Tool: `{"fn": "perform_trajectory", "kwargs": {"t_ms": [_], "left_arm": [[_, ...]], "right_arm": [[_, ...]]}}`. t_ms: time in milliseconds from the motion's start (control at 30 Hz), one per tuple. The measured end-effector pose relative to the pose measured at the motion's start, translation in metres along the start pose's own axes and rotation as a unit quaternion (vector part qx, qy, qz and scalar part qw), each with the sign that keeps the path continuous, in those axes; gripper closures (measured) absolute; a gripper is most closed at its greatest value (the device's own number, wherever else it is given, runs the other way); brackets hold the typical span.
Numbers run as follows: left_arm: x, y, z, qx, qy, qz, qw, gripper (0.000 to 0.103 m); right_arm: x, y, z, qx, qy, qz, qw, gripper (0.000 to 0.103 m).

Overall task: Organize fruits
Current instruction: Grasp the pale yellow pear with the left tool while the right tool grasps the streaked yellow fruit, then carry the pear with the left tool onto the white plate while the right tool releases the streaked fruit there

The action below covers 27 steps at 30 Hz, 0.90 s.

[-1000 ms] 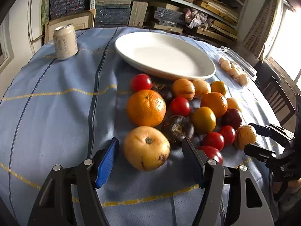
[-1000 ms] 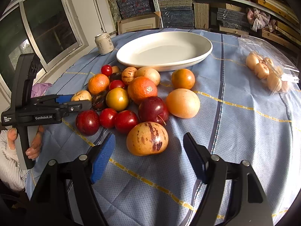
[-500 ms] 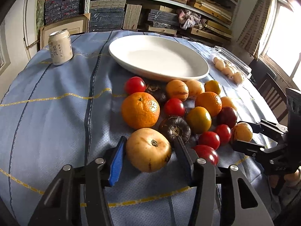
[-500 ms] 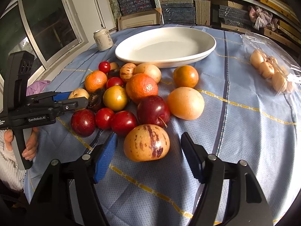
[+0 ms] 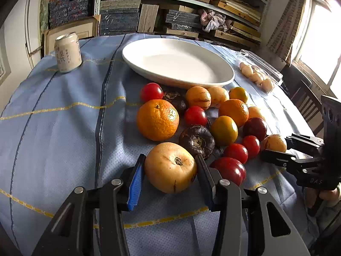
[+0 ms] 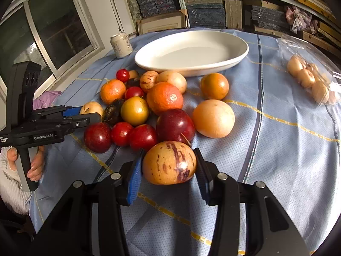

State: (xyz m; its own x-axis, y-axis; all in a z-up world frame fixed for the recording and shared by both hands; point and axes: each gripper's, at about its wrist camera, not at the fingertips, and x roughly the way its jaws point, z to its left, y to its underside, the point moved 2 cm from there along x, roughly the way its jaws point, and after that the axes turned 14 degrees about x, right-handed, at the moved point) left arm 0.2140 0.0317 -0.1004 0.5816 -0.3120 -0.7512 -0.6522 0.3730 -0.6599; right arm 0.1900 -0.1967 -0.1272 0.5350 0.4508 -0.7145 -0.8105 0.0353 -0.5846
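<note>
Two close wrist fisheyes, opposite sides, perhaps, sharing fruit pile (image 5: pixel 198 125), plate (image 6: pixel 243 53)

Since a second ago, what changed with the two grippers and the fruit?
Both jaws have just been closing: the left gripper onto the pale yellow fruit, the right gripper onto the purple-streaked yellow fruit. Both fruits remain on the tablecloth; the white plate stays empty.

left gripper (image 5: pixel 170 170): black plastic frame, silver screws, blue pad on its left finger | right gripper (image 6: pixel 168 166): same build | white "GenRobot.AI" lettering on body | white ribbed knit sleeve (image 6: pixel 9 183) behind handle
</note>
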Motion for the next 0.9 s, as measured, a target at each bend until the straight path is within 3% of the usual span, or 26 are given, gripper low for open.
{"fn": "perform_trajectory", "kwargs": {"t_ms": [367, 567, 700, 900], "left_arm": [[-0.028, -0.015, 0.008, -0.019, -0.029, -0.050, 0.9981, 0.056], [-0.044, -0.078, 0.014, 0.009, -0.064, -0.056, 0.9963, 0.056], [-0.019, -0.124, 0.026, -0.001, -0.070, -0.058, 0.9959, 0.056], [0.050, -0.142, 0.048, -0.034, -0.066, -0.014, 0.9971, 0.056]], "right_arm": [[-0.043, -0.014, 0.004, 0.000, 0.000, -0.077, 0.997, 0.059], [-0.075, -0.083, 0.028, -0.039, 0.035, -0.132, 0.990, 0.059], [-0.039, -0.135, 0.034, -0.029, 0.045, -0.147, 0.988, 0.059], [0.050, -0.162, 0.010, 0.010, 0.059, -0.103, 0.993, 0.059]]}}
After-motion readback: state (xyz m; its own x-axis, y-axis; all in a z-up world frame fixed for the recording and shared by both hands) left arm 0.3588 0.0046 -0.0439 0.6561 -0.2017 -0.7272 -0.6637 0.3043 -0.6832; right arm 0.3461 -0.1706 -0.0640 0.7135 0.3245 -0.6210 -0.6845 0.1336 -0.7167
